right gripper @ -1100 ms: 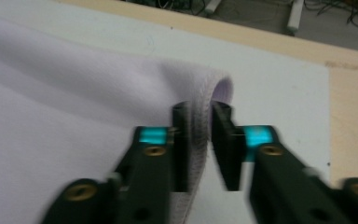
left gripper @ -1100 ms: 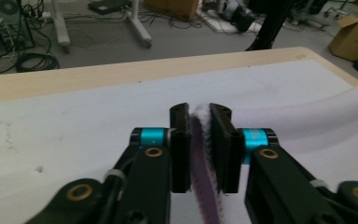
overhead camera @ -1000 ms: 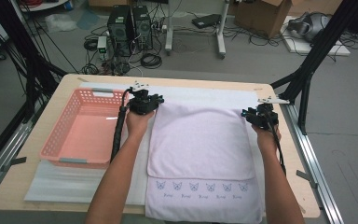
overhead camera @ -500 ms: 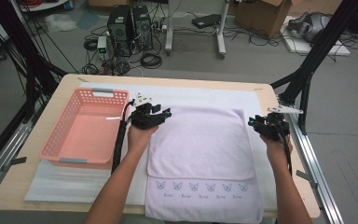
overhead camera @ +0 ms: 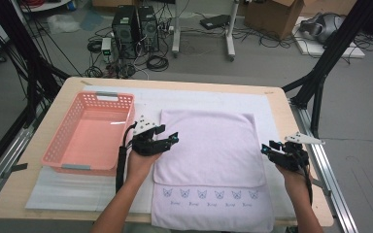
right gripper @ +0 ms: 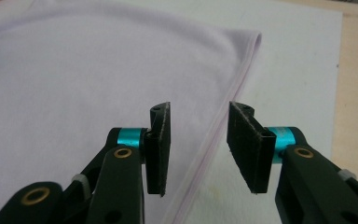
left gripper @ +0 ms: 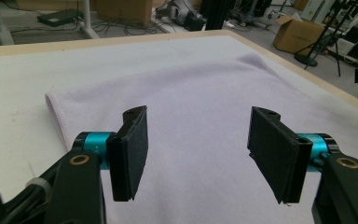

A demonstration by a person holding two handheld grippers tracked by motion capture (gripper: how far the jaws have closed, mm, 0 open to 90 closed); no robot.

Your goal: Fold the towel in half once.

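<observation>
A: Where was the towel (overhead camera: 209, 150)?

B: Flat on the worktop (overhead camera: 277, 104), folded once, just right of the pink basket (overhead camera: 90, 138). The left tongs (overhead camera: 171, 140) hung over its left edge, the right tongs (overhead camera: 265, 149) over its right edge. Both had just been opening, with nothing between the jaws.

A: What risk did you see?

B: Probably an uneven pinch. If one side caught a single layer, the fold could have skewed or dragged.
</observation>
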